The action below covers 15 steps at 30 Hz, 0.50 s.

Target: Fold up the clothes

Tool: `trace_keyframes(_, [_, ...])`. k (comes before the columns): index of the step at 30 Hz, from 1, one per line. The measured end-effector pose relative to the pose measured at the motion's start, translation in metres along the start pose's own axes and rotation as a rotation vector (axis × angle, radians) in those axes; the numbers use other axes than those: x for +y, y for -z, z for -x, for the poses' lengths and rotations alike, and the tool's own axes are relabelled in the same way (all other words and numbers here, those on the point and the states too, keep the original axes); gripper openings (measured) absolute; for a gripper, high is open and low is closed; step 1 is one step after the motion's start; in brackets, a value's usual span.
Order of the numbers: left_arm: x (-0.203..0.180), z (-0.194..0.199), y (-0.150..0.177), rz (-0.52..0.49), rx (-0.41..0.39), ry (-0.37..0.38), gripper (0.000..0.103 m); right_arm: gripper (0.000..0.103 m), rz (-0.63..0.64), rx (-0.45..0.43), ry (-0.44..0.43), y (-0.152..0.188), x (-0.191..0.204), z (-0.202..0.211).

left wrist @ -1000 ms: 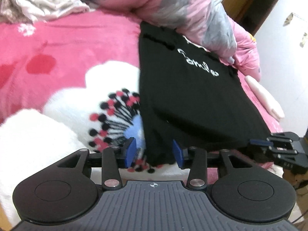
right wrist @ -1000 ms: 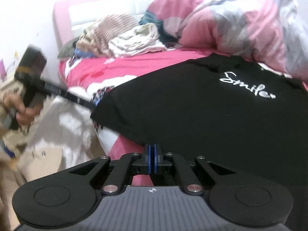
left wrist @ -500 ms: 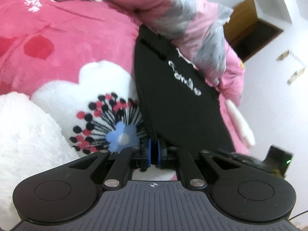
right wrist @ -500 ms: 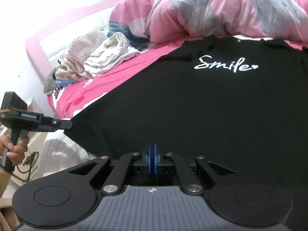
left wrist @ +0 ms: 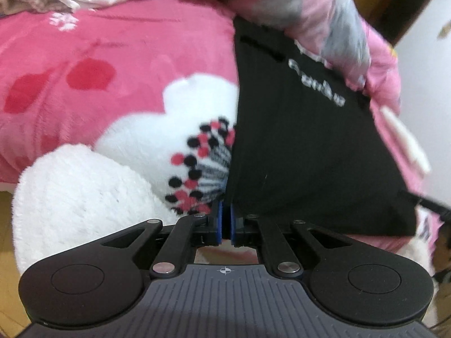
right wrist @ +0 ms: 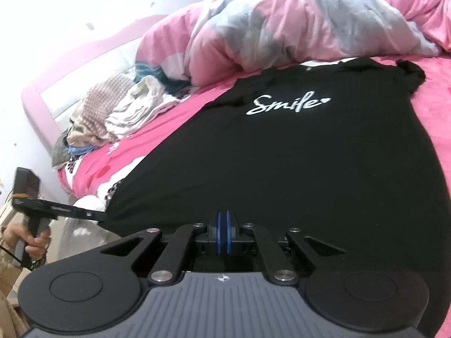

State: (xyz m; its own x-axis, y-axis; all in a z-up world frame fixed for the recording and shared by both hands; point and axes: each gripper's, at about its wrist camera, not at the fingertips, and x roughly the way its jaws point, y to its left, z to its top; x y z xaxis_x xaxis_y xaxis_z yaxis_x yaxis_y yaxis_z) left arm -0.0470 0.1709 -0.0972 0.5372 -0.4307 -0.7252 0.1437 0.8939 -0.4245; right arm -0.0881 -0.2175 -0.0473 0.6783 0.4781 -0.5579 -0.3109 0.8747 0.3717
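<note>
A black T-shirt (right wrist: 282, 169) with a white "Smile" print lies spread front-up on the pink bed. In the right wrist view my right gripper (right wrist: 222, 226) is shut on its near hem, blue pads together with fabric around them. At the left of that view a hand (right wrist: 35, 243) holds my left gripper (right wrist: 103, 214), whose tip meets the shirt's near left corner. In the left wrist view my left gripper (left wrist: 224, 218) is shut on that corner of the T-shirt (left wrist: 296, 146). The hem runs taut to the right toward the blurred right gripper (left wrist: 431, 205).
A pink and grey duvet (right wrist: 296, 22) is bunched behind the shirt's collar. A pile of loose clothes (right wrist: 112, 115) lies by the pink headboard (right wrist: 42, 90). The pink blanket (left wrist: 98, 70) has a white flower pattern. A wooden cabinet (left wrist: 394, 2) stands beyond the bed.
My left gripper's jaws, open around the shirt's corner a second ago, have closed on it. The right gripper has rolled and shifted sideways, and the hem is drawn straighter between the two.
</note>
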Motion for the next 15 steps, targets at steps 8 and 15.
trace_keyframes(8, [0.003, 0.015, 0.0, -0.01, -0.03, -0.021, 0.009, 0.004, 0.095, 0.117, -0.05, 0.014, 0.021, -0.051])
trace_keyframes(15, [0.011, 0.016, -0.017, 0.037, -0.108, 0.064, 0.032, 0.005, 0.15, 0.302, -0.048, 0.049, 0.027, -0.035])
